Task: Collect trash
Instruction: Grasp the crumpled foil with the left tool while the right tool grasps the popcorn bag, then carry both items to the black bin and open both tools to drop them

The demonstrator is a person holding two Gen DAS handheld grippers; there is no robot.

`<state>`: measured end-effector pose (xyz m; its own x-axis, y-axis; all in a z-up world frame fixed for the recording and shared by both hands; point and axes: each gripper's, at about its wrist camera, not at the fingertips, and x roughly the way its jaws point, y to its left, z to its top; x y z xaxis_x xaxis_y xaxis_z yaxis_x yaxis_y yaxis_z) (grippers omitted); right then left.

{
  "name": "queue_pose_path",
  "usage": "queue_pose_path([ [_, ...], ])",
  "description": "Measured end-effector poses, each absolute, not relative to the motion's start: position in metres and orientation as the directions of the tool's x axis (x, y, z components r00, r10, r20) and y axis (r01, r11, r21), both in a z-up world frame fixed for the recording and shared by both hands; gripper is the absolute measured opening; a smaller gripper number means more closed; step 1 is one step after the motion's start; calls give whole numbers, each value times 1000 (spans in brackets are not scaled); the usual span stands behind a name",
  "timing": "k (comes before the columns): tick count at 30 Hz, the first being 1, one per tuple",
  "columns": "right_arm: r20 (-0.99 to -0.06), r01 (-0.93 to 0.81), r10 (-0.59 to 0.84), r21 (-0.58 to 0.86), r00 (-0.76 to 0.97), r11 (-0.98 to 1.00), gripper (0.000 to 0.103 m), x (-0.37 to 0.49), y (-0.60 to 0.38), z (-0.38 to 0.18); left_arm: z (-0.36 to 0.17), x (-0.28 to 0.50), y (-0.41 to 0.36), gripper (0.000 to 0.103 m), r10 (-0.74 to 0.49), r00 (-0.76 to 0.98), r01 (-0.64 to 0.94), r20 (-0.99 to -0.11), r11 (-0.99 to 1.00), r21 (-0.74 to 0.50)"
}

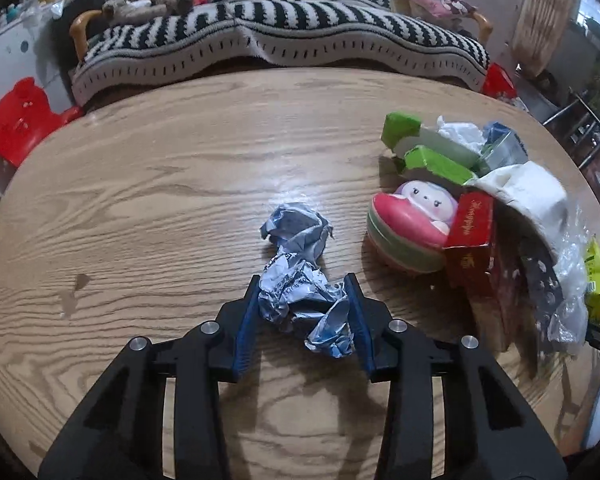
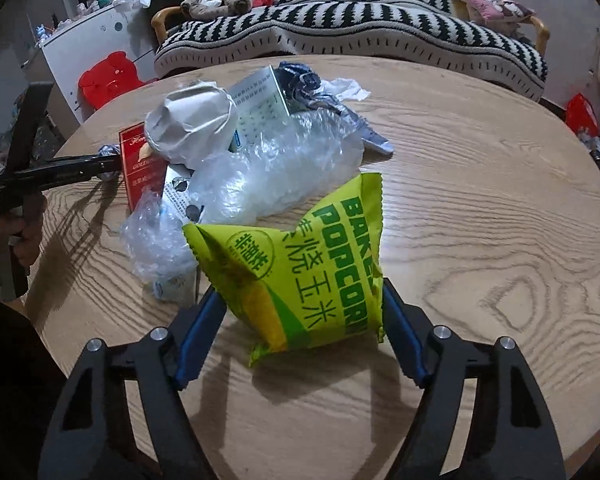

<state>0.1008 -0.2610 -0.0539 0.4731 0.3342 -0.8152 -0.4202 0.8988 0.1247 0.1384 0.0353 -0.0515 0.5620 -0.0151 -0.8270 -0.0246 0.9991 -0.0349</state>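
A crumpled blue-and-silver wrapper (image 1: 300, 280) lies on the round wooden table (image 1: 160, 200). My left gripper (image 1: 303, 278) points down at it, and both blue pads press its near half from the sides. A yellow-green popcorn bag (image 2: 308, 272) sits in front of the trash pile, and my right gripper (image 2: 300, 288) has a pad against each side edge, the bag bulging up between them. In the right wrist view the left gripper (image 2: 60, 168) comes in from the left edge, held by a hand (image 2: 4, 236).
The pile holds a red box (image 1: 468, 236), green cartons (image 1: 428, 152), a white crumpled bag (image 2: 192, 120), clear plastic film (image 2: 268, 168), printed paper (image 2: 260, 104) and a pink plush toy (image 1: 408, 228). A striped sofa (image 1: 284, 28) stands behind the table. A red stool (image 1: 16, 120) sits at far left.
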Motion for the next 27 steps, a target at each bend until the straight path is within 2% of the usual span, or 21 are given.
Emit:
queue_pose_path([
  [3, -797, -400, 327, 119, 507, 909, 73, 87, -266, -40, -35, 124, 33, 40, 24, 602, -37, -798, 999, 2],
  [6, -778, -367, 311, 112, 546, 923, 73, 74, -275, -26, -18, 109, 21, 40, -7, 628, -5, -778, 1000, -13],
  [10, -754, -283, 275, 122, 597, 951, 74, 42, -302, -4, 2, 86, -27, 40, -85, 659, 116, -747, 993, -10],
  [12, -748, -221, 236, 122, 621, 968, 74, 23, -323, 3, 9, 71, -69, 40, -164, 656, 213, -737, 977, -28],
  [17, -758, 1, 136, 178, 638, 984, 74, -28, -400, 11, 11, 42, -174, 40, -354, 579, 457, -735, 887, -68],
  [21, -780, 214, 43, 224, 624, 951, 75, -73, -470, 7, 2, 16, -264, 40, -518, 422, 628, -744, 759, -172],
  [27, -821, 435, -45, 254, 569, 864, 75, -118, -545, -15, -24, -5, -363, 40, -599, 218, 756, -770, 603, -255],
])
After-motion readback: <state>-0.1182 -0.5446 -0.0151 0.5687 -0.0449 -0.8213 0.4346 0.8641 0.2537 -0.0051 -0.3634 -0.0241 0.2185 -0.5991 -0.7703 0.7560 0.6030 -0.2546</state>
